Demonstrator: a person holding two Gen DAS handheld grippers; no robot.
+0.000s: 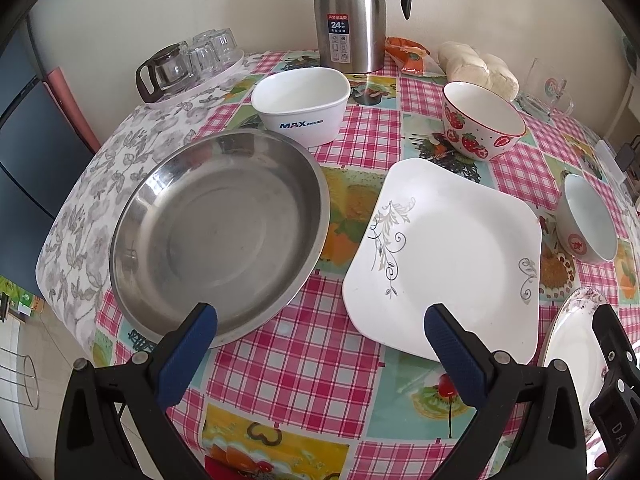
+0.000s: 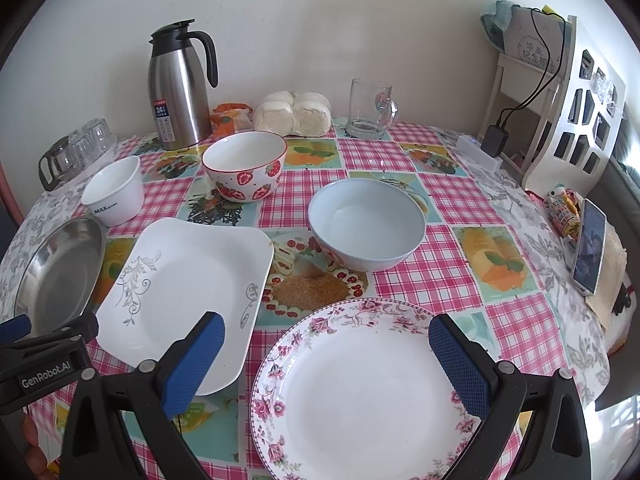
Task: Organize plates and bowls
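On the checked tablecloth lie a steel plate [image 1: 220,232] [image 2: 56,268] at the left, a square white plate [image 1: 448,256] [image 2: 184,288] in the middle and a round floral-rimmed plate [image 2: 360,392] [image 1: 576,344] at the near right. Behind them stand a white MAX bowl [image 1: 304,108] [image 2: 116,192], a strawberry bowl [image 1: 480,124] [image 2: 246,166] and a pale blue bowl [image 2: 366,224] [image 1: 588,220]. My left gripper [image 1: 320,320] is open, over the cloth between the steel plate and the square plate. My right gripper [image 2: 326,332] is open above the floral plate's far rim.
A steel thermos jug [image 1: 352,16] [image 2: 180,88], a tray of glasses [image 1: 188,64], steamed buns [image 2: 294,114] and a glass mug [image 2: 370,110] line the back by the wall. A phone [image 2: 588,252] leans at the right table edge, beside a white shelf [image 2: 568,92].
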